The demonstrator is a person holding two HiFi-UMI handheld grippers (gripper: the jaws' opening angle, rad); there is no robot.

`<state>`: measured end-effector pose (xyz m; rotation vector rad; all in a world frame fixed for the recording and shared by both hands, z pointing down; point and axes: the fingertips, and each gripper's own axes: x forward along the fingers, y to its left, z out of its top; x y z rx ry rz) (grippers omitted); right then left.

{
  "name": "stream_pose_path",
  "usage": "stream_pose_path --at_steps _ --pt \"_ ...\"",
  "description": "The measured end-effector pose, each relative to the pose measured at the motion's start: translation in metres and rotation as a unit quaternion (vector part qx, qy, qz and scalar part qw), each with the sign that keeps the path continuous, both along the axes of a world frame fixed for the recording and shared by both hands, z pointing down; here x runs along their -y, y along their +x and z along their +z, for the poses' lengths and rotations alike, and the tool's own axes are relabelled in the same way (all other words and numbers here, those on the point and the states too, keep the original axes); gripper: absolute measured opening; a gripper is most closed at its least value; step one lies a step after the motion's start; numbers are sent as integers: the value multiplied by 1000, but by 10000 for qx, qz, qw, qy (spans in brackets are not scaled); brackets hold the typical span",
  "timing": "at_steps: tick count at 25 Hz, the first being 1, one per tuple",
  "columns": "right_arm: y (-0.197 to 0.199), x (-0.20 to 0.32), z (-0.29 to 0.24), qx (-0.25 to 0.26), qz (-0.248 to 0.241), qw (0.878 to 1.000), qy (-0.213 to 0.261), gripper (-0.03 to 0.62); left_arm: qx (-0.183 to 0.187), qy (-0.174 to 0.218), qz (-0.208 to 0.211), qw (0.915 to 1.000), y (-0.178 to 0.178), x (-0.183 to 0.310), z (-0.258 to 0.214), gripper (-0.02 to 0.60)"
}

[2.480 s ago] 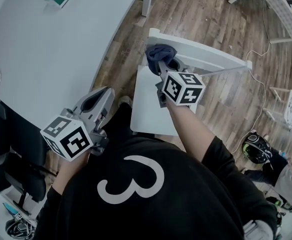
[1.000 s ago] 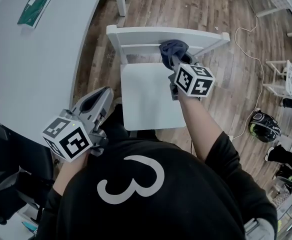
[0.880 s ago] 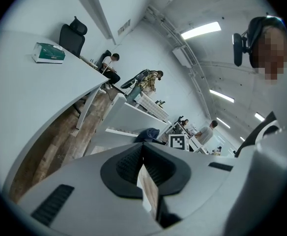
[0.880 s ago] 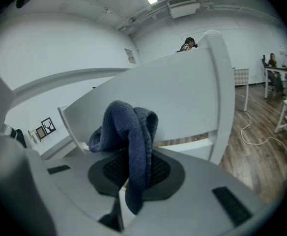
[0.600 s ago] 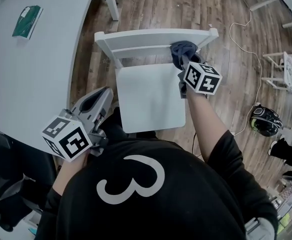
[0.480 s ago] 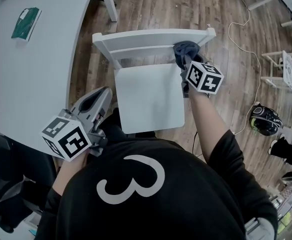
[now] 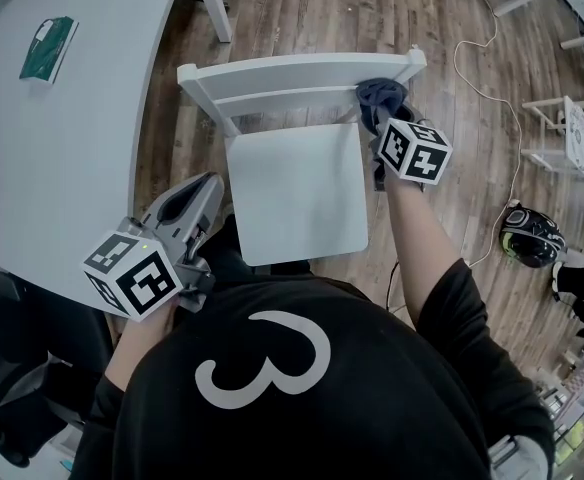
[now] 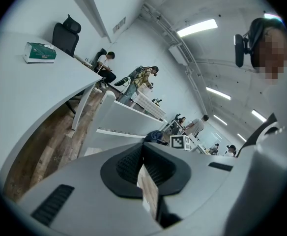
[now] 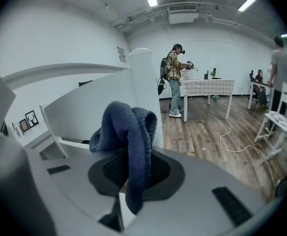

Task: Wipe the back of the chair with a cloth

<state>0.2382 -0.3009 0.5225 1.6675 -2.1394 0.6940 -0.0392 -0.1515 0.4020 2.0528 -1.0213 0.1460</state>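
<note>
Gripping blue cloth (image 7: 380,92) in right gripper (image 7: 383,118), jaws clamped on its folds — bunch pressed to white chair back (image 7: 272,71) at right end of top rail, seemingly against the corner post. Holding left gripper (image 8: 147,173) low beside pale table (image 7: 72,148), well apart from chair back — jaws drawn together, nothing between

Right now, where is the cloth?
Head view, upper right: the cloth is pinched in the right claw, at the chair back's right end.
</note>
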Motion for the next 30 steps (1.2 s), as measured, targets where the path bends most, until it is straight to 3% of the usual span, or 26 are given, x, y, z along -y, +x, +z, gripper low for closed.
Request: stream_pose_path --at_steps 7,13,21,30 --pt "-27 -17 -19 160 -358 9990 228 52 -65 -11 -110 9999 -4 -4 1 14" --pt "-96 -37 -28 499 -1123 9919 316 52 -107 -25 -291 9995 -17 -9 4 14" --pt "-196 -58 -7 891 -2072 9742 -22 52 -36 -119 -739 9972 -53 -17 10 14" --pt "-257 -48 27 1045 -2120 9711 -332 52 16 -304 -1155 9928 -97 -29 22 14"
